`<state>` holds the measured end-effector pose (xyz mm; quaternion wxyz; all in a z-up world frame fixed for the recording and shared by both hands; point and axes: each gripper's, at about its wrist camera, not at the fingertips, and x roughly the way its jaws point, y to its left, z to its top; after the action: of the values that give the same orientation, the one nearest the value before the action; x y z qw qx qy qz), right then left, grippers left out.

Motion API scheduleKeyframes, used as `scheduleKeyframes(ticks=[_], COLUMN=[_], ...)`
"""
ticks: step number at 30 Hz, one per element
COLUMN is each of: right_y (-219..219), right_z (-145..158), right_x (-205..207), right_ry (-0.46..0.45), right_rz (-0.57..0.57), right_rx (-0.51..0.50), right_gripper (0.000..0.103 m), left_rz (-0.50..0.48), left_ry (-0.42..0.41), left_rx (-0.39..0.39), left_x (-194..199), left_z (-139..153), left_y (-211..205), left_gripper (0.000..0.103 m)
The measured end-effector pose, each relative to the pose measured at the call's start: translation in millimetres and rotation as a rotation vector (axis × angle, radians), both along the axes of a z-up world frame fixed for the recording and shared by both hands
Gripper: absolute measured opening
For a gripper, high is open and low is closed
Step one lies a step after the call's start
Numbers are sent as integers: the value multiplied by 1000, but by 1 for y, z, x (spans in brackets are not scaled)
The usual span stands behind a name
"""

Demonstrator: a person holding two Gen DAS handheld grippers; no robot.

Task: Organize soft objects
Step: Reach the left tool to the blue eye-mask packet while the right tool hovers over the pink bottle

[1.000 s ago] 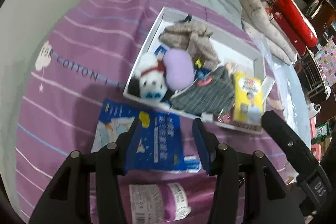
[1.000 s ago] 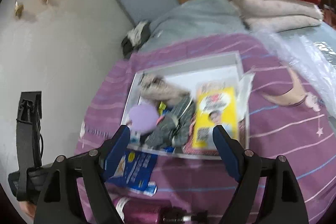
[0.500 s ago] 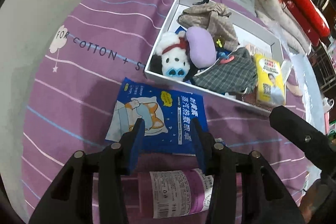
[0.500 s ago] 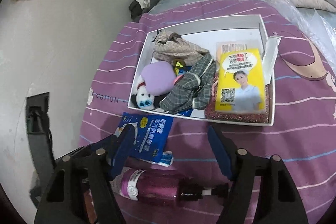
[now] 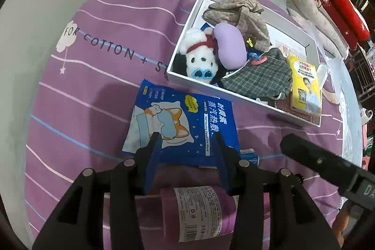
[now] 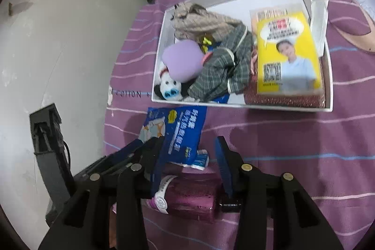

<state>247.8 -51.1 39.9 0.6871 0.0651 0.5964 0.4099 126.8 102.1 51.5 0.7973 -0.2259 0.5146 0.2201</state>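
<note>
Change is seen mostly at the right claw (image 6: 191, 156): a second ago its jaws were spread wide and the box was framed between them. Now it is dropped lower and tipped down, and the jaws are closing. A purple bottle (image 6: 192, 198) lies crosswise under them on the bed cover (image 5: 93, 86). It is longer than the gap, so it is straddled from above and nothing is seen to be pinched. Whether the pads touch it cannot be told.

The left claw (image 5: 188, 151) is hardly altered. Its jaws are held half apart over the same bottle, released as far as can be seen, with nothing gripped between them.

Just beyond both sets of fingertips the blue packet (image 5: 185, 123) is found flat on the cover. It is where it lay a second ago, its far edge close to the near wall of the box (image 5: 211, 88). It is the one soft thing left outside.

Farther off, the box is unchanged. The plush (image 5: 199, 57) and purple pad (image 5: 230, 48) are kept at its left end, the checked cloth (image 5: 257, 79) in the middle and the yellow pack (image 5: 304, 83) at the right.

The sorting is judged nearly done, with only the packet left to be boxed. The closing right jaws are aimed nearer the bottle than the packet, so a pick-up of the bottle seems more likely. If the packet is meant, the claw must be carried slightly farther.
</note>
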Motion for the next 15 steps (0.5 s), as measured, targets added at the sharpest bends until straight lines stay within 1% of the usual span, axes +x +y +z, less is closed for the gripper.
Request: scheduleKeyframes(ticks=[2,4,6,7,9,11,13,15], right_y=[1,3,4,3,4,6,8,12], right_z=[-7,-15,-21,-25,-31,-40,-46,-53], right_x=[1,1,2,3,5,7,7,7], right_ry=[35,66,88,97,122,161,200,230], right_rz=[18,45,57,58,57,63,75,87], right_rx=[-9,-15,-23,-30,-37,-22,-4,6], right_gripper=[41,41,40,37,35,33,28,27], left_rz=[1,3,6,8,6,1,-2,-2], left_ry=[7,17,28,32,44,65,79,86], left_rx=[-15,-43,-70,-75,-77,-73,-66,-68], left_x=[0,-1,-2,-2,-1,0,1,1], left_z=[-3,-8,-13,-15,-17,-20,-22,-23], left_y=[2,6,9,10,9,8,7,8], left_gripper=[45,34,30,29,28,28,28,28])
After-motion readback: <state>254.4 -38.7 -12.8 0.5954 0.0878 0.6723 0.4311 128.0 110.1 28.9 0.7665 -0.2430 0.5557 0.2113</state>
